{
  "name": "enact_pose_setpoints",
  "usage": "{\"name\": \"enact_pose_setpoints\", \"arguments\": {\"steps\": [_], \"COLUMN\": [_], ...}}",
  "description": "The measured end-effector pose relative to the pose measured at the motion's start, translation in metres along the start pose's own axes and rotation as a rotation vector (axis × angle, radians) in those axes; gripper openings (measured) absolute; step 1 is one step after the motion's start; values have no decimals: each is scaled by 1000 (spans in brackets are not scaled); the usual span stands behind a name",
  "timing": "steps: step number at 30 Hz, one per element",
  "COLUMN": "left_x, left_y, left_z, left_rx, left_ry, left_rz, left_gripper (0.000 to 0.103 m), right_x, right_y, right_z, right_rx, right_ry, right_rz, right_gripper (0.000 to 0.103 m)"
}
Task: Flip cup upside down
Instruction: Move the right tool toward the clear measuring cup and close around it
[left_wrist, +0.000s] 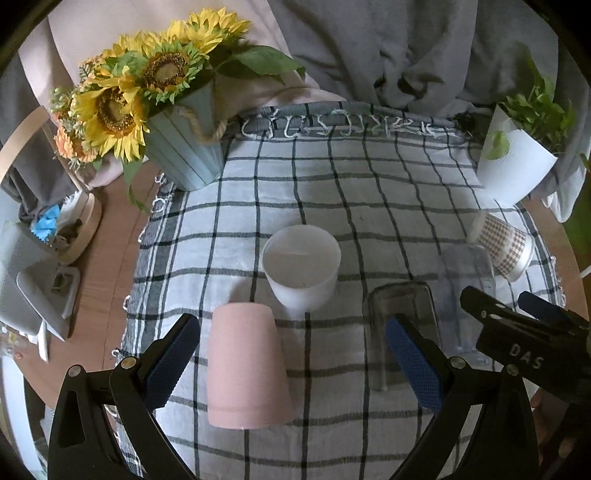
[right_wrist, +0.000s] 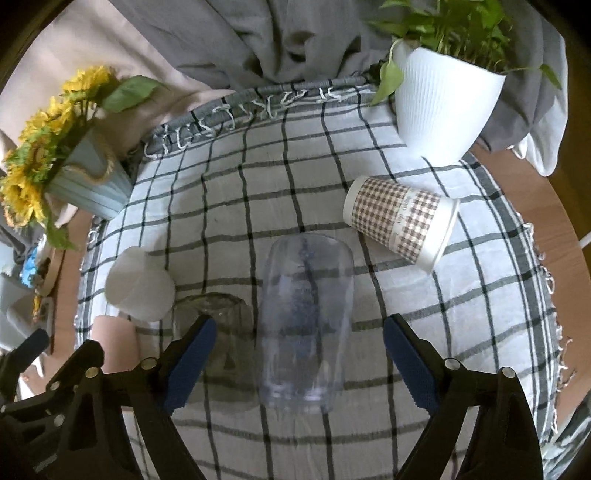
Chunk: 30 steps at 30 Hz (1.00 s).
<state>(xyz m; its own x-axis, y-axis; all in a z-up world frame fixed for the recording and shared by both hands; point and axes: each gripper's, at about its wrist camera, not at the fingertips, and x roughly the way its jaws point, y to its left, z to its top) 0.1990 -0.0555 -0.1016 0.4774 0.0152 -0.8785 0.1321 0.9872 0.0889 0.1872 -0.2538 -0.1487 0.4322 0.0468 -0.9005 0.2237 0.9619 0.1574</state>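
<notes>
A pink cup (left_wrist: 245, 365) stands upside down on the checked cloth (left_wrist: 369, 192), between the fingers of my open left gripper (left_wrist: 293, 360). A white cup (left_wrist: 301, 271) stands upright just beyond it, mouth up. A greyish clear glass (left_wrist: 400, 328) stands inverted to the right. A clear plastic cup (right_wrist: 304, 325) stands upside down between the fingers of my open right gripper (right_wrist: 297, 363). A checked paper cup (right_wrist: 400, 219) lies on its side at the right. The white cup (right_wrist: 140, 288) shows at the left in the right wrist view.
A sunflower pot (left_wrist: 184, 147) stands at the back left and a white plant pot (right_wrist: 441, 103) at the back right. Grey fabric (left_wrist: 388, 48) lies behind the cloth. The round wooden table edge (right_wrist: 554, 206) curves at the right. Clutter (left_wrist: 40, 266) sits at the far left.
</notes>
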Motion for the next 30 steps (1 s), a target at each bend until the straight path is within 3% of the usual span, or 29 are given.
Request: {"name": "enact_pose_setpoints", "arguments": {"steps": [18,22,30], "left_x": [22,22,16], "left_y": [-10,-13,-24], "left_z": [17,19,15], "left_rx": [13,13,43], "left_ry": [11,10,-2], "left_rz": [22,26,45], "left_gripper": [103,103,103], "right_x": [54,60,58], "right_y": [-7,-10,-12], "right_z": [11,10,10], "right_rx": [51,57,29], "right_ry": [103,118,109], "right_rz": [-18,13,18], "right_gripper": [80,73,72]}}
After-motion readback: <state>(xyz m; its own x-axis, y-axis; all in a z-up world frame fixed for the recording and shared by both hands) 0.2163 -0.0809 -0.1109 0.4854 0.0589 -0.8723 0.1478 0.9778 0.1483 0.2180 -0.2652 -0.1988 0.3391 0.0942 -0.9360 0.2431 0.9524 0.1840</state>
